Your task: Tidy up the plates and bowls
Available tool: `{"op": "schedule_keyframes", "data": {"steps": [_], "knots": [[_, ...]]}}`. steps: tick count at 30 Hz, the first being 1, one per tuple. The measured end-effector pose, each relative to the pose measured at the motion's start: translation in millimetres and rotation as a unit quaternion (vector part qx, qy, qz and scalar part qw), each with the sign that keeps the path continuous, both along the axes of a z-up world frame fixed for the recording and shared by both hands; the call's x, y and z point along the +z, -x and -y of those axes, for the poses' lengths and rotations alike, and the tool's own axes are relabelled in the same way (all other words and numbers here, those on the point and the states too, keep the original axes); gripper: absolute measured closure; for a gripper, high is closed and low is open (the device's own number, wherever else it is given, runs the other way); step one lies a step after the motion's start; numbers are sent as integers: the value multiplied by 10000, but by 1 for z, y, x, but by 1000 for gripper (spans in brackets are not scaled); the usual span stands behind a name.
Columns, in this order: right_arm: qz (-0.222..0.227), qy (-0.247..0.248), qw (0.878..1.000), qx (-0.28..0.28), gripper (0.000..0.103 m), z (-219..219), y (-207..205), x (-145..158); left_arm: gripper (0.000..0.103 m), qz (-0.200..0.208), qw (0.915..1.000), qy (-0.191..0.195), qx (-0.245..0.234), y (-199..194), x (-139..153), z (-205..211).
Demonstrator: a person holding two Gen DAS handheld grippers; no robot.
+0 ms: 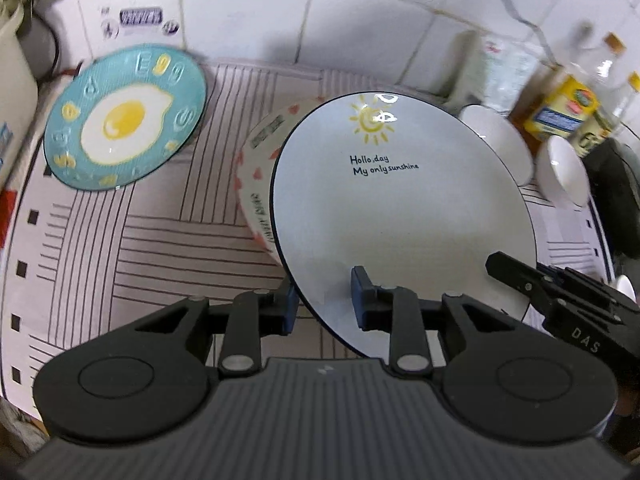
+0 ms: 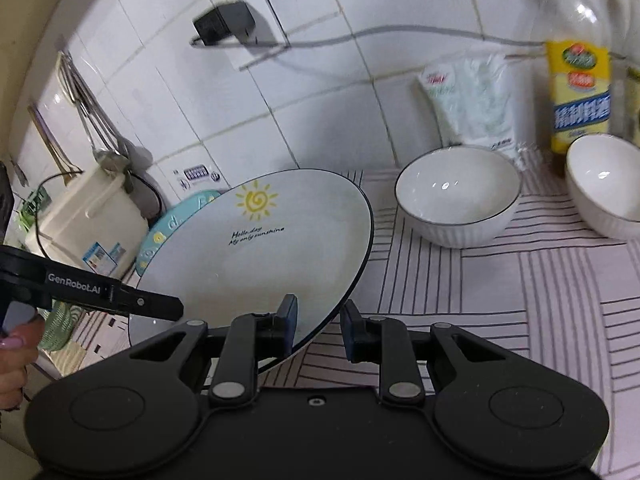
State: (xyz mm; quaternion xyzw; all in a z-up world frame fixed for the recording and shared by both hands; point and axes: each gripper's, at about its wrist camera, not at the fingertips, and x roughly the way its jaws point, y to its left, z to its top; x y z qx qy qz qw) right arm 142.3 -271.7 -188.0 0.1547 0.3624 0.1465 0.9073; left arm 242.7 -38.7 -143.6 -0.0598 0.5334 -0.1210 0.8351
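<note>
The left gripper (image 1: 325, 298) has its two blue-padded fingers set either side of the near rim of the sun plate (image 1: 400, 208), one pad under the edge and one on the white face; they straddle it with a visible gap rather than a clear pinch, though blur makes contact hard to judge. The right gripper (image 2: 318, 322) likewise brackets the same plate's rim at its 5 o'clock edge, jaws parted, one pad over the face and one below the rim. The plate is tilted, raised off the striped mat (image 1: 168, 240), its sun drawing and black lettering toward 12 o'clock. Behind it at 9 o'clock, partly hidden, lies a heart-patterned bowl (image 1: 256, 168). The teal egg plate (image 1: 124, 118) rests at 10 o'clock near the tiled wall (image 1: 248, 12). Two white bowls (image 2: 458, 196) stand on the mat at 1 and 2 o'clock in the right wrist view, beside a yellow-labelled bottle (image 2: 580, 92) and a white packet (image 2: 474, 100). A cream cooker (image 2: 90, 224) sits at 9 o'clock.
</note>
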Motion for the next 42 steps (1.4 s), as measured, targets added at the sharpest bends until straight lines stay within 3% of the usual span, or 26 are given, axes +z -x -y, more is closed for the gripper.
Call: {"op": "schedule_keyframes", "data": {"steps": [7,21,26,31,42], "knots": [[-333,16,9994,98,75,-10,-28,-18,78,-271,9991,109,317,-20,-25,-10],[-1009,552,9933,76,75,-30,-53,-14,78,-644,9971,0,405,-36,-26,-11],[-956,819,9920,-49,75,-37,-56,-15,78,-724,9962,61,473,-38,-31,-11],[-656,1522,9861,-105,75,-53,-57,-11,78,-715,9965,32,440,-39,-30,-6],[-348,2037,9783,-123,71,-66,-58,-20,78,-829,9954,-103,477,-41,-36,-6]]}}
